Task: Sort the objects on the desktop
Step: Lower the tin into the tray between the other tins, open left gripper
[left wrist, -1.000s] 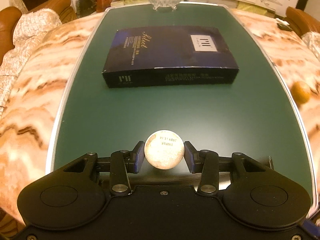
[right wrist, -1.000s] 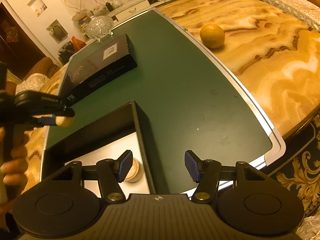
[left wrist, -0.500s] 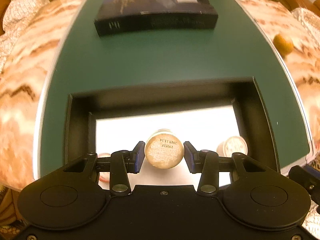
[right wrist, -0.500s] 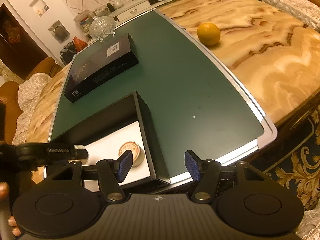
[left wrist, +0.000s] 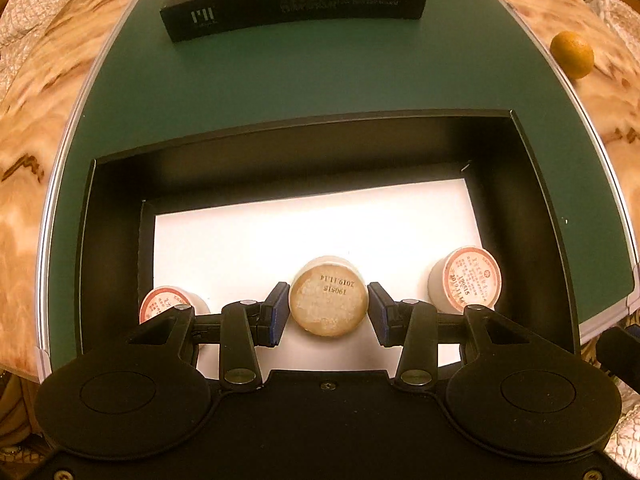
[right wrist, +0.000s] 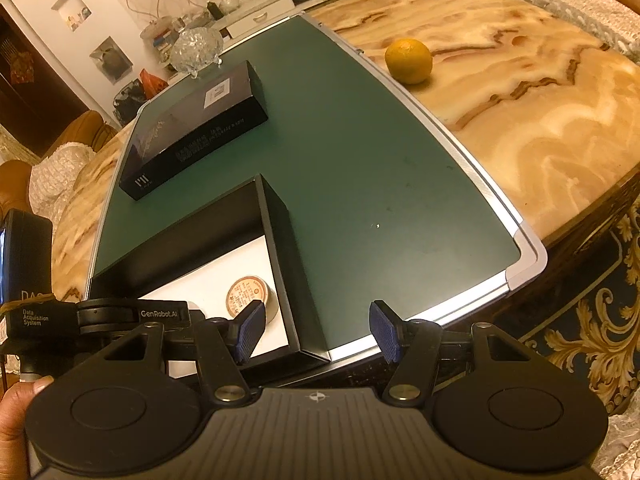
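Black-walled and white-floored, from the left wrist: open box (left wrist: 300, 132) on the green mat (left wrist: 320, 72). Pinched snugly between the pads of the left gripper (left wrist: 328, 310), a pale round tub (left wrist: 328, 300), low inside that box, probably for lining up between the left tub (left wrist: 172, 304) and the right tub (left wrist: 466, 278). Cannot tell whether touching the floor.

From the right wrist: spread wide and holding nothing, right gripper (right wrist: 316, 328) over the box's near corner, seemingly out of the way. Around: marble tabletop (right wrist: 540, 120), orange (right wrist: 408, 60), closed dark box (right wrist: 192, 128), glass bowl (right wrist: 196, 50), cluttered living room behind.

Black box walls (left wrist: 536, 184) ring white floor (left wrist: 312, 232), round tubs (left wrist: 466, 278) flanking near edge
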Motion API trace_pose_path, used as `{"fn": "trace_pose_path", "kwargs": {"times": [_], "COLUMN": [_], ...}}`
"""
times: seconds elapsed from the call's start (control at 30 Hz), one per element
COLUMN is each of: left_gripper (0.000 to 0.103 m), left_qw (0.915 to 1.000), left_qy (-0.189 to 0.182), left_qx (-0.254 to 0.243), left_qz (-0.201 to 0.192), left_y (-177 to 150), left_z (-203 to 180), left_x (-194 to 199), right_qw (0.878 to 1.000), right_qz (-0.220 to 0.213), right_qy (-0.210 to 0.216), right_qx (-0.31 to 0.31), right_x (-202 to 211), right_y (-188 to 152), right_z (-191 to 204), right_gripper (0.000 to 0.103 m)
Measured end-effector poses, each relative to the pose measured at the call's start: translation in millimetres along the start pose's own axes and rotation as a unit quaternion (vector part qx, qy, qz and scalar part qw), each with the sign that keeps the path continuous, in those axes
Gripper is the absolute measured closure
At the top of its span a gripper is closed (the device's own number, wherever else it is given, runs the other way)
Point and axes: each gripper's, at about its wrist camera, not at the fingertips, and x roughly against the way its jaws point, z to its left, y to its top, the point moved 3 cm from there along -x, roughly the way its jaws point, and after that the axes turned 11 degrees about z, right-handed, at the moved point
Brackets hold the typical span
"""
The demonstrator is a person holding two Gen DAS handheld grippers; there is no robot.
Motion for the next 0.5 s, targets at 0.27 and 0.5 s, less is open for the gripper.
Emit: {"fn": "trace_pose_path", "kwargs": {"times": [0.27,0.5], "left_gripper": [0.062,0.052], "left_qw": [1.0,1.0], "left_qy": [0.0,0.006], "left_qx": [-0.002,-0.002], "left_qz": [0.006,0.003], "left_y": [-1.1,-2.5], "left_z": [1.2,3.3], "left_x": [-4.8,-4.3], "right_qw": [1.0,1.0], "right_qz": [0.004,0.002], "right_qy": [-0.003,-0.008], "right_qx": [0.002,0.0], "right_x": [-3.0,-1.8], "right_y": [-0.9,-1.3], "right_z": [2.5,3.8], "right_gripper": [0.042,0.04]}}
